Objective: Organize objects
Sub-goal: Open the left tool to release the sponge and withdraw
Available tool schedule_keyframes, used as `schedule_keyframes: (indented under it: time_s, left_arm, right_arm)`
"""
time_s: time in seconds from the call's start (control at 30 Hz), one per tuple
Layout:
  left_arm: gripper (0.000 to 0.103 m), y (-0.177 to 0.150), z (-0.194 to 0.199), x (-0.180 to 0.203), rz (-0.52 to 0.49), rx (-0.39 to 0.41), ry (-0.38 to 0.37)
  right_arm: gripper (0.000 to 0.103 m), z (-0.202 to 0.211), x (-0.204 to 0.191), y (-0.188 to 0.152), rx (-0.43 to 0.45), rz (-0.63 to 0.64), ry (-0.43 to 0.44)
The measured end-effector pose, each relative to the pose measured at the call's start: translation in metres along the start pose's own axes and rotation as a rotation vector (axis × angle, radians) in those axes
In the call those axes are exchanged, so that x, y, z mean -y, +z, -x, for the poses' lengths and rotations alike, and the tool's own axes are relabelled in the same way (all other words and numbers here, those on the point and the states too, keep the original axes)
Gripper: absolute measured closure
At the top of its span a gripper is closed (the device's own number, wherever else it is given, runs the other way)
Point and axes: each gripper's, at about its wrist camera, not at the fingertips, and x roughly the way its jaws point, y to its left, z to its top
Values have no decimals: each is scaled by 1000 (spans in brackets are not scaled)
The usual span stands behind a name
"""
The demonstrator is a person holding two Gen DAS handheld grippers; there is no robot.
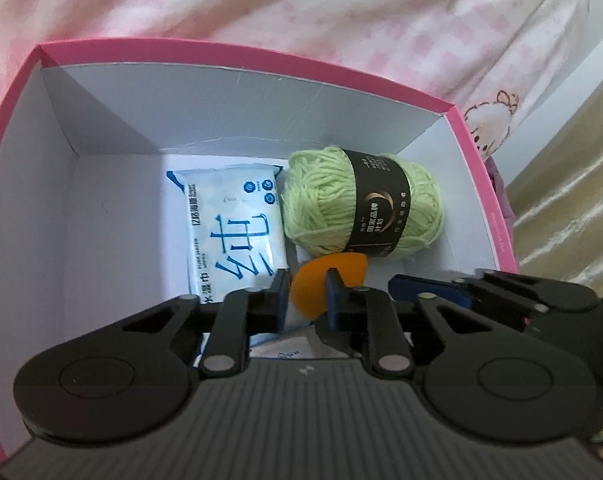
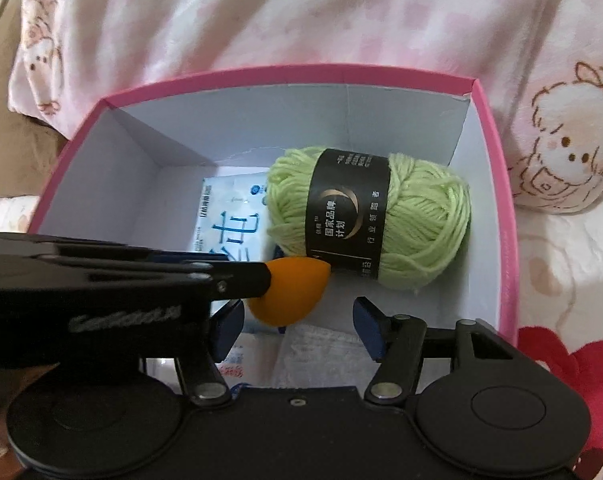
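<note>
Bedroom: pink cartoon bedding [image 2: 341,12].

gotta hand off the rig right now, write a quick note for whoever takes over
Left gripper: shut on the orange sponge, held low inside the pink box.
Right gripper: open, empty, just below the sponge.
Already in the box: green yarn at the right, wet wipes pack to its left, more packets under the grippers.
Left: release the sponge in the box. Anything outside the box is out of view.
</note>
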Motion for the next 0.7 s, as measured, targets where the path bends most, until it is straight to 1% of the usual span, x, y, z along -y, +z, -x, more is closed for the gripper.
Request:
schedule_keyframes:
  time_s: [0.07, 0.17, 0.3, 0.33, 0.37, 0.43, 0.5, 0.6, 0.7]
  left_arm:
    - [89, 0, -2, 3, -5, 2, 11]
    - [89, -2, -7, 11, -39, 6, 38]
    - [84, -6, 1, 27, -102, 35, 95]
    - [80, -7, 5, 30, -119, 40, 103]
    - [72, -7, 10, 34, -132, 44, 110]
    - [62, -9, 23, 40, -147, 47, 129]
    - [61, -12, 39, 49, -170, 48, 132]
    - [56, -18, 65, 60, -199, 37, 131]
    - [52, -25, 99, 69, -216, 38, 113]
  right_arm:
    - [38, 13, -3, -5, 35, 18, -5]
    - [38, 27, -7, -12, 73, 53, -7]
    - [38, 44, -11, -26, 113, 96, -3]
    - [38, 49, -11, -28, 122, 106, -3]
    - [38, 54, -12, -31, 131, 114, 0]
    - [38, 67, -12, -37, 140, 125, 11]
    - [38, 83, -12, -42, 156, 134, 7]
    - [37, 102, -17, -47, 168, 154, -5]
    - [29, 131, -24, -54, 191, 174, -10]
